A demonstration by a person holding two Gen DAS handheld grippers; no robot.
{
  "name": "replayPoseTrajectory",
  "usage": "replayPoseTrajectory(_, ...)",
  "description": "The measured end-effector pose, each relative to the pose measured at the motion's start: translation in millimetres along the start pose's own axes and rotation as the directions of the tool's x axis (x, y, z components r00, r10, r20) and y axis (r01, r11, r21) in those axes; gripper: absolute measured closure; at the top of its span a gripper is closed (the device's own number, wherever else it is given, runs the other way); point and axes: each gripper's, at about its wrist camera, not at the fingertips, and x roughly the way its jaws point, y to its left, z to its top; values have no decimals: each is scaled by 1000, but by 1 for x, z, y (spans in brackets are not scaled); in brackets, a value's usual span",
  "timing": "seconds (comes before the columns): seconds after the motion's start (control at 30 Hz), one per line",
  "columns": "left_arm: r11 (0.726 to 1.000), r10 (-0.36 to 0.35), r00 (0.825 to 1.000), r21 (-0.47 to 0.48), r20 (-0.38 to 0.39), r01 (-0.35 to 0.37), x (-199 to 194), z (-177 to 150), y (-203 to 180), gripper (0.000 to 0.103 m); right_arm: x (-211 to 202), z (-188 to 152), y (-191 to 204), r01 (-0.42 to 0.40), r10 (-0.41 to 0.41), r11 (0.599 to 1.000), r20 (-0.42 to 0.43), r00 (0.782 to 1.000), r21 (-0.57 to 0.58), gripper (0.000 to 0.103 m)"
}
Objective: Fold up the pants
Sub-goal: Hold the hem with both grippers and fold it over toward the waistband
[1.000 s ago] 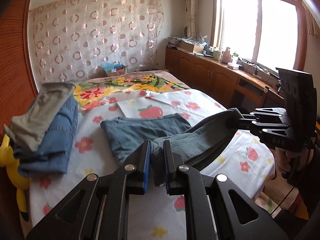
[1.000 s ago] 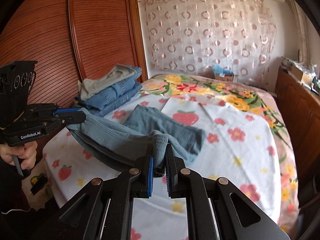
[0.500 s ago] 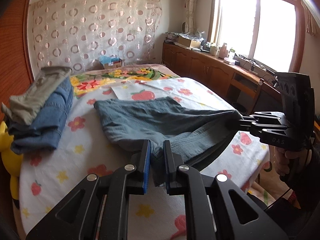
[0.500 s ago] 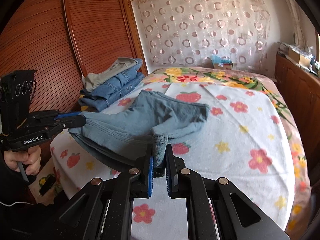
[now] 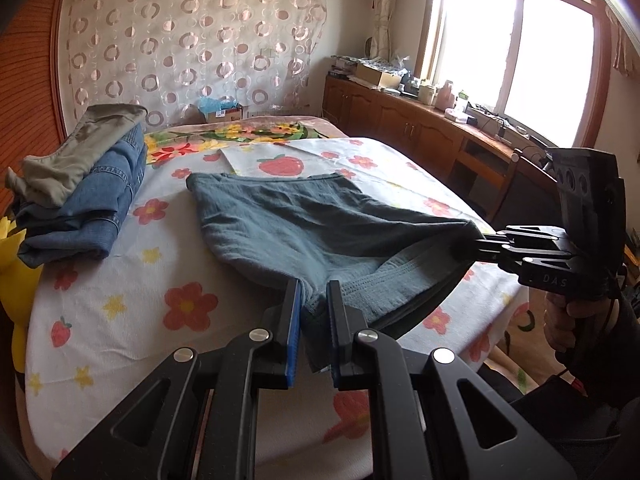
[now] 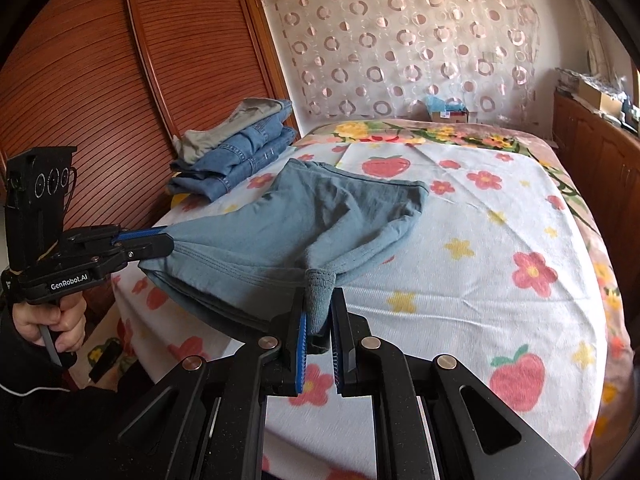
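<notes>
The blue-grey pants lie partly on the bed, over a white sheet printed with flowers and strawberries. Their far edge rests flat on the sheet, while the near edge is lifted off the bed and stretched between the two tools.

The left tool is clamped narrowly on one corner of that near edge; a bunch of fabric sits between its blue-lined pads. The right tool is likewise closed tight on the other corner, with a small wad of cloth pinched upright between its pads. In the left wrist view the right tool appears at the right side, its tip gripping the cloth, a hand around its handle. In the right wrist view the left tool shows at the left, a hand holding it below.

A stack of folded clothes, denim beneath and a grey-green garment on top, sits on the bed beside the pants, toward the wooden wardrobe. A patterned curtain hangs behind the bed, and low wooden cabinets run beneath the window.
</notes>
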Motion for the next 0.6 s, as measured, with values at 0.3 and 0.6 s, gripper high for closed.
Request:
replayPoseTrajectory(0.3,1000,-5,999,26,38,4,-13,11,-9,90,-12,-1,-3,7,-7,1000,41,999,3,93)
replayPoseTrajectory(0.6,1000,12,1000,2,23,-12,4,15,5,90,4,5,-5,15,-15,1000,40,999,-6,93)
